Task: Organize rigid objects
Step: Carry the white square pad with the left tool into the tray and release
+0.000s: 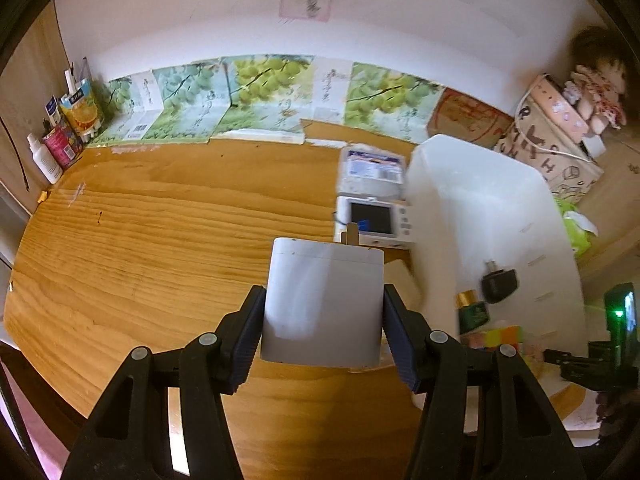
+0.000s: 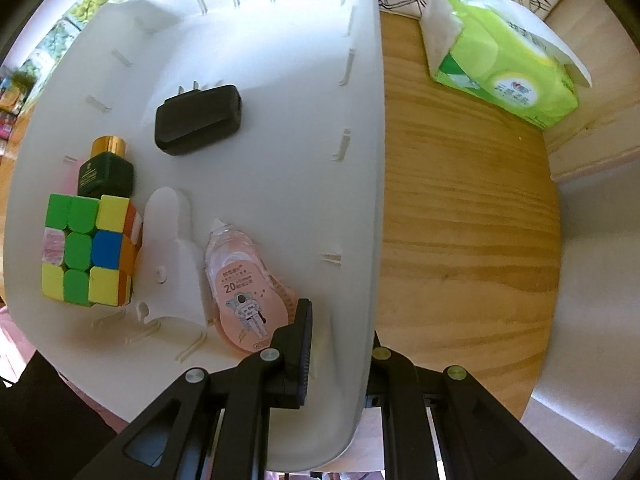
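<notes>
A white charger (image 1: 322, 304), prongs pointing away, sits clamped between the pads of the left gripper (image 1: 323, 336) above the wooden table (image 1: 160, 232), just left of a white plastic bin (image 2: 280, 152). The right gripper (image 2: 336, 344) pinches the bin's near wall, one finger inside, one outside. Inside lie a black adapter (image 2: 199, 119), dark green bottle (image 2: 106, 172), puzzle cube (image 2: 90, 250) and pink correction tape (image 2: 244, 284).
</notes>
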A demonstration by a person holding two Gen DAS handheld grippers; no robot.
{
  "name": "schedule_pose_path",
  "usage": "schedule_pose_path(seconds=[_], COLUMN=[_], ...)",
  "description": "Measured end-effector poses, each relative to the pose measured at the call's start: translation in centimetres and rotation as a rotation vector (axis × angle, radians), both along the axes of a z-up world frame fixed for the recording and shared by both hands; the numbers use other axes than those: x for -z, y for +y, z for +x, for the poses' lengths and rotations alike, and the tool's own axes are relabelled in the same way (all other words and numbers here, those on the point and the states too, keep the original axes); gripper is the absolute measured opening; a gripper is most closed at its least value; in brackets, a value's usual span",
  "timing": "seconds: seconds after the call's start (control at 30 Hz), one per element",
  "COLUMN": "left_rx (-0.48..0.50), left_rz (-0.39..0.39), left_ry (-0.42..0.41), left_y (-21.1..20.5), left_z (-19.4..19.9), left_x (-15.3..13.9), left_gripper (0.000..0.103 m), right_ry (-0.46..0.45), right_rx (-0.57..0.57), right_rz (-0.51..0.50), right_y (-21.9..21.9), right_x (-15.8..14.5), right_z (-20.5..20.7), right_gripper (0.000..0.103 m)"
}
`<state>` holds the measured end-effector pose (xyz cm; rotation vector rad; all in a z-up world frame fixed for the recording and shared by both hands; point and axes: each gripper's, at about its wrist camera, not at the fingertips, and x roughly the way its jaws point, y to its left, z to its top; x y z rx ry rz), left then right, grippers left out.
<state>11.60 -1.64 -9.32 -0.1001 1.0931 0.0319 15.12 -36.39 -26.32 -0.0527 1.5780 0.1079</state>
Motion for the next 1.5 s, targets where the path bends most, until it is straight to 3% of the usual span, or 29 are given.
schedule_pose_path(seconds=[0.53, 1.07, 1.37, 1.5], left_rx=[0.103, 0.241, 0.287, 0.305], left_rz=[-0.012, -0.037, -0.034, -0.040], left_ry=[-0.082, -0.070, -0.052, -0.105], left_y=[-8.0, -15.7, -17.9, -18.1], left_z=[-1.5, -0.7, 0.4, 0.2], left_x=[-2.7, -1.5, -0.7, -1.5], left_gripper=[0.061, 0.061, 0.061, 0.061], right_ry=[-0.040, -0.054, -0.055, -0.053], right_rx=[-0.097, -0.204, -0.239, -0.237], right_rz=[0.097, 0.155, 0.161, 0.159], right_y=[-3.3, -3.4, -2.7, -2.6], right_x=[-1.4, -1.8, -1.3, -1.2], right_z=[0.4, 0.3, 0.4, 0.7], right_gripper=[0.012, 0.013, 0.016, 0.016])
